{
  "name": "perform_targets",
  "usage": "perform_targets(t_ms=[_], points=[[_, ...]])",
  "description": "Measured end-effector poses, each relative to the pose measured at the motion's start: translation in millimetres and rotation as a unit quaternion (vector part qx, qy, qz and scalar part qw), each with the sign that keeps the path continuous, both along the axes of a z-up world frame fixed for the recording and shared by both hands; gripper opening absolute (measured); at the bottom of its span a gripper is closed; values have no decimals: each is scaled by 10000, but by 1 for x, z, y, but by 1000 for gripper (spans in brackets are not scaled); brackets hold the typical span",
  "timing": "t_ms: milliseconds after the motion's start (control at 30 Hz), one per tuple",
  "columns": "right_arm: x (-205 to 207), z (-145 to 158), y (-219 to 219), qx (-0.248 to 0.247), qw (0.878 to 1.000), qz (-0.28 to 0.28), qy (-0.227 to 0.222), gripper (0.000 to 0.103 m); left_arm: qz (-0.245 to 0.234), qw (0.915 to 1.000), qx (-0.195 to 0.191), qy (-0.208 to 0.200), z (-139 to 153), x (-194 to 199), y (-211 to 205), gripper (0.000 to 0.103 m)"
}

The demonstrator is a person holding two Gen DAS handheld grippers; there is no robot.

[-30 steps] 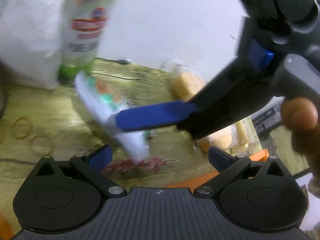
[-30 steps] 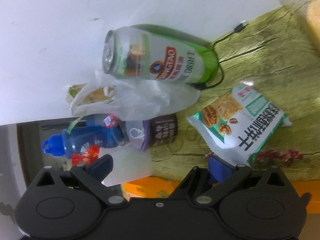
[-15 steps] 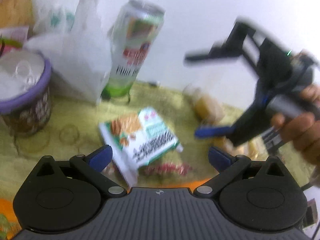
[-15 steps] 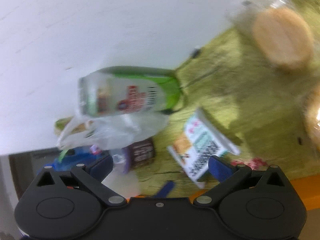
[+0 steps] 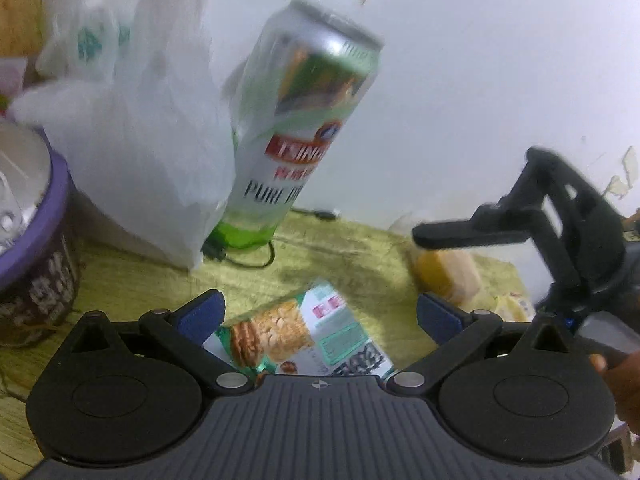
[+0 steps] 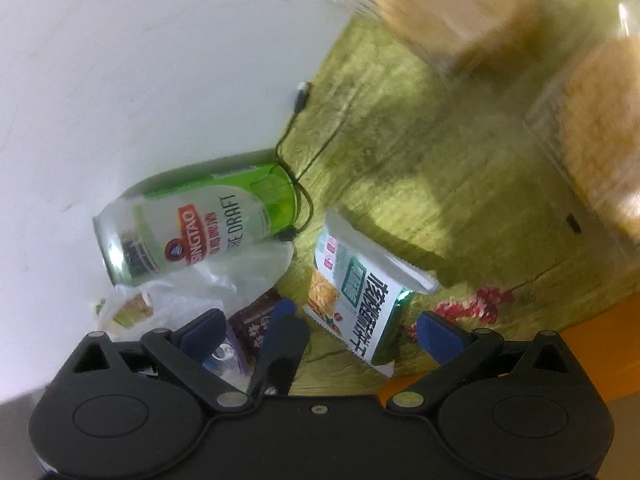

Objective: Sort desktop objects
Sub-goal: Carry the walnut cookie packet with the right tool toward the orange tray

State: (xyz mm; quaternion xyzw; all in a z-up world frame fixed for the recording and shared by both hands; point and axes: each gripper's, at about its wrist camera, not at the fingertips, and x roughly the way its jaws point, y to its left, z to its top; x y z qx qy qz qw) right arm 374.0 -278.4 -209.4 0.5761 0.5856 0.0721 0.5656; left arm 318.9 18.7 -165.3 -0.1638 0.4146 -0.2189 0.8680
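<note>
A green and white snack packet (image 5: pixel 304 336) lies flat on the yellow-green mat, low between the fingers of my left gripper (image 5: pixel 320 316), which is open and not touching it that I can see. In the right wrist view the same packet (image 6: pixel 360 300) lies just ahead of my right gripper (image 6: pixel 320 332), also open with nothing held. One blue-tipped finger of the left gripper (image 6: pixel 280 332) reaches in beside the packet. A tall green and silver beer can (image 5: pixel 304 136) stands behind, by the white wall. From the left wrist view, the right gripper (image 5: pixel 560 232) hovers at right, held by a hand (image 5: pixel 616 380).
A white plastic bag (image 5: pixel 132 152) leans against the can, and a purple-lidded cup (image 5: pixel 32 240) stands at far left. Wrapped bread buns (image 6: pixel 460 12) (image 6: pixel 600 132) sit on the mat's far right. A black cable (image 6: pixel 304 96) runs along the wall. An orange edge (image 6: pixel 600 344) borders the mat.
The right gripper, whose finger lay across the packet, has lifted off and swung away to the right. My left gripper has moved in over the packet. The packet stays on the mat.
</note>
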Motion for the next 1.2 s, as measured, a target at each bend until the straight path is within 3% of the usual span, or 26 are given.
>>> perform_targets(t_ms=[200, 333, 500, 633, 800, 967, 1100, 1200], points=[[9, -12, 15, 266, 9996, -55, 39, 103, -197, 9997, 11, 153, -3, -4, -1, 103], [17, -9, 17, 122, 9997, -146, -120, 103, -366, 9989, -9, 306, -2, -7, -1, 103], [18, -5, 9, 86, 9978, -502, -413, 103, -709, 9942, -564, 585, 1, -12, -3, 103], [16, 3, -3, -20, 9964, -624, -571, 103, -1065, 9906, -741, 430, 14, -20, -11, 103], [4, 14, -14, -273, 9967, -537, -548, 103, -671, 9957, -556, 313, 20, -15, -5, 103], [-1, 12, -22, -382, 9986, -353, -138, 103, -205, 9965, -358, 731, 1, 1, -6, 103], [2, 1, -15, -269, 9987, -428, 72, 103, -270, 9928, -565, 1022, -9, 3, -9, 103], [7, 0, -8, -232, 9987, -456, -83, 103, -633, 9881, -848, 1119, -7, -2, -13, 103]])
